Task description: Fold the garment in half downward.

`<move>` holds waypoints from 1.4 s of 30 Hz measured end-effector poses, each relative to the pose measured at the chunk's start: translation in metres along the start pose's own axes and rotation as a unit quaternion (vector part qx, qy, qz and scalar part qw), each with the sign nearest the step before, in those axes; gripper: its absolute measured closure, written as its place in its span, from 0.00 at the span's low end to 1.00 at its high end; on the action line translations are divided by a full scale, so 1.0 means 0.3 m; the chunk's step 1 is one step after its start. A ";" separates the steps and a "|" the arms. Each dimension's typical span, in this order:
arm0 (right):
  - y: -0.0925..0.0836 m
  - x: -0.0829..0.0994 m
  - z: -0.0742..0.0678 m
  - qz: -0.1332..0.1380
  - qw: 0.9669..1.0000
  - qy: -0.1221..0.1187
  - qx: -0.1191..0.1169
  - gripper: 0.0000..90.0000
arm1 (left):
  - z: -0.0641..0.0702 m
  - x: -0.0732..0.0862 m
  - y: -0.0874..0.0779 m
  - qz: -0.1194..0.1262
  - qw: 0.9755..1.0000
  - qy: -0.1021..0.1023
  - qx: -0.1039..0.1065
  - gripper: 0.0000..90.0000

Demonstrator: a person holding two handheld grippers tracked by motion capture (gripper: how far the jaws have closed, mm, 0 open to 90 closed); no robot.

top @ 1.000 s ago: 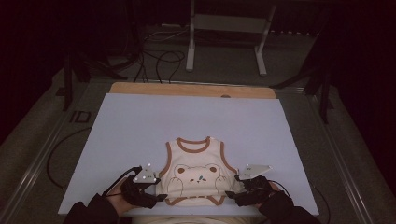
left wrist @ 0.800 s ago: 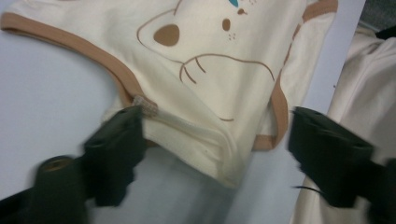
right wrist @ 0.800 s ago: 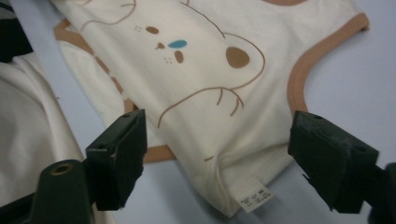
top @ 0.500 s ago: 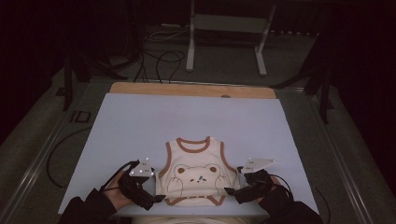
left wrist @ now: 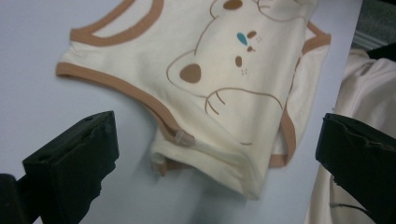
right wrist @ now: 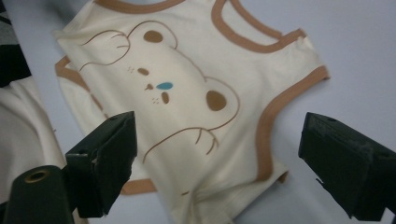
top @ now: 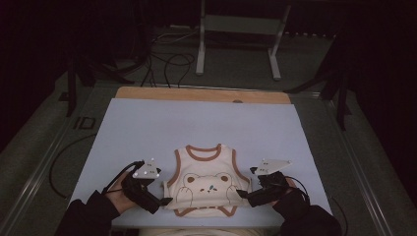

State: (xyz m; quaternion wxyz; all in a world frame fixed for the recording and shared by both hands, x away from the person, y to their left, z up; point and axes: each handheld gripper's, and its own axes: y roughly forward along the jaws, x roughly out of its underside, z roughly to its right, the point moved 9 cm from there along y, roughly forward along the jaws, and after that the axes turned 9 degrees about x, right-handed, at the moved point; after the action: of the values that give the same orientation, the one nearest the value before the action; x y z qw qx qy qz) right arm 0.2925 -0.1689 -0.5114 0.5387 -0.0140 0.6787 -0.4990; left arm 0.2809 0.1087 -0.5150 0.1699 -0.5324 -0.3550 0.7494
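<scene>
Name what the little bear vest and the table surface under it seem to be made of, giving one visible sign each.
Vest: probably soft cotton knit, matte cream with brown ribbed binding; it rumples and folds at the hem. Table surface: seemingly a smooth, pale lavender sheet laid over wood, as a bare wooden strip shows at its far edge.

One bear-print vest [top: 206, 184], two hand-held grippers, one table [top: 147, 128]

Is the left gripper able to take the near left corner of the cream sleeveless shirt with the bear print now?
Probably yes. The left gripper is open beside the cream sleeveless shirt, and that corner lies flat on the pale blue table cover with nothing between.
</scene>
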 end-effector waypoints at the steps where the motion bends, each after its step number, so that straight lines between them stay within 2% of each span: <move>1: -0.001 -0.008 0.005 0.002 1.000 0.000 0.001 0.13 | -0.004 -0.005 -0.004 0.001 1.000 0.000 -0.002 0.00; 11: -0.004 -0.069 0.043 0.015 1.000 -0.012 0.013 0.14 | -0.027 -0.053 -0.030 0.005 1.000 0.014 -0.003 0.00; 16: 0.005 -0.106 0.054 0.024 1.000 -0.014 0.013 0.14 | -0.032 -0.079 -0.041 0.008 1.000 0.021 -0.001 0.00; 22: 0.023 -0.147 0.073 0.029 0.999 -0.020 0.015 0.14 | -0.058 -0.114 -0.051 0.006 1.000 0.028 0.002 0.00; 26: 0.032 -0.174 0.082 0.036 0.999 -0.022 0.014 0.14 | -0.069 -0.136 -0.051 0.007 0.999 0.035 0.000 0.00; 38: 0.064 -0.217 0.120 0.036 0.999 -0.027 0.021 0.14 | -0.120 -0.183 -0.044 0.012 0.999 0.038 0.000 0.00; 42: 0.079 -0.227 0.136 0.036 0.999 -0.020 0.021 0.14 | -0.138 -0.202 -0.038 0.014 0.999 0.041 0.003 0.00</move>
State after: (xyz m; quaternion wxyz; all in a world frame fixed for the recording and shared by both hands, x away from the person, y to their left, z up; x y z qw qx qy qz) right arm 0.3638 -0.1460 -0.4758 0.5704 0.0118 0.6569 -0.4929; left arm 0.3404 0.0930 -0.4733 0.1756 -0.5674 -0.3380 0.7301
